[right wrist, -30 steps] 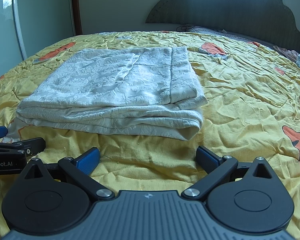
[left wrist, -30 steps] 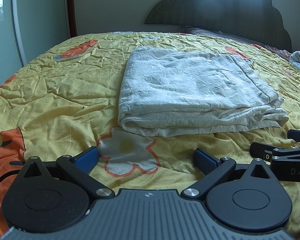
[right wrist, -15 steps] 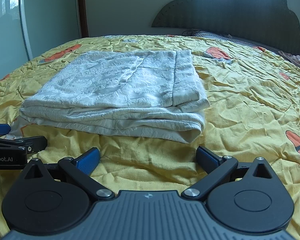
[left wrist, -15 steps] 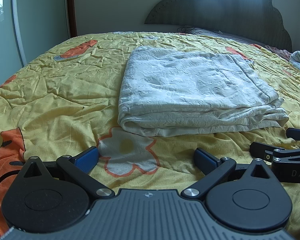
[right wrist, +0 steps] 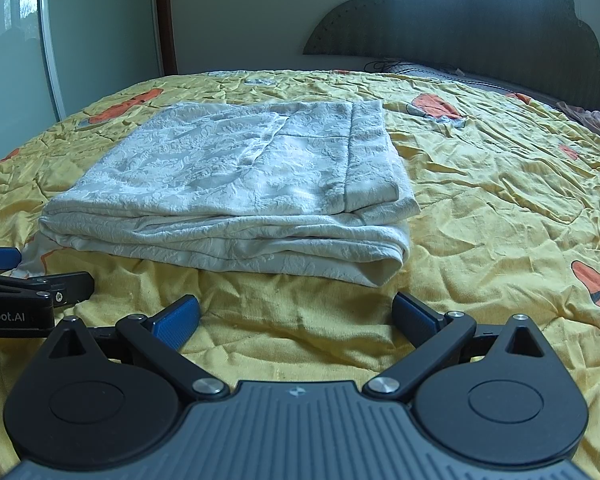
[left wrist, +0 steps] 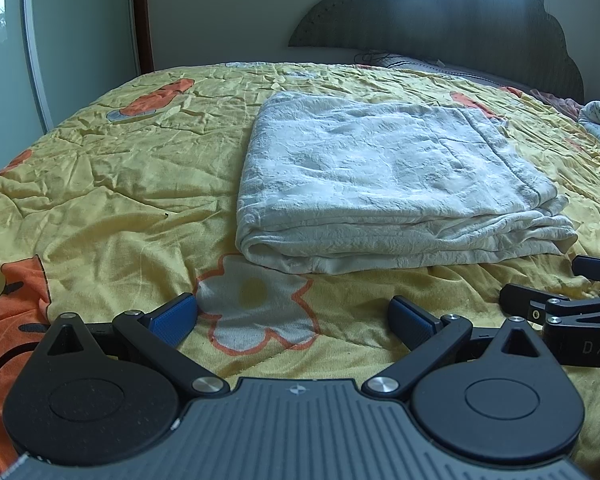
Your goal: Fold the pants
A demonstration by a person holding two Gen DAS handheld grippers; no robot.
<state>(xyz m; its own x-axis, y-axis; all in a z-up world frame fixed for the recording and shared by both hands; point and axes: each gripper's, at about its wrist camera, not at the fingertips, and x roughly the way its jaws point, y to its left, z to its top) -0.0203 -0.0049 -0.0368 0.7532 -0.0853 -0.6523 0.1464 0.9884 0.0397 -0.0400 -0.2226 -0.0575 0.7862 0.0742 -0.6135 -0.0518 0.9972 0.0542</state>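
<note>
Pants (left wrist: pixel 388 184) lie folded in a neat stack on bed (left wrist: pixel 112 184). Left tool (left wrist: pixel 292 320) & right tool (right wrist: pixel 296 320) both spread apart, empty, just short of it. Fold looks done; next prob. just pull back.

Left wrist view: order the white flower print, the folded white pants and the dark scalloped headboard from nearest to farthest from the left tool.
1. White flower print, on the yellow bedspread between the open fingers.
2. Folded white pants, mid-bed, ahead.
3. Dark scalloped headboard, far end.
</note>
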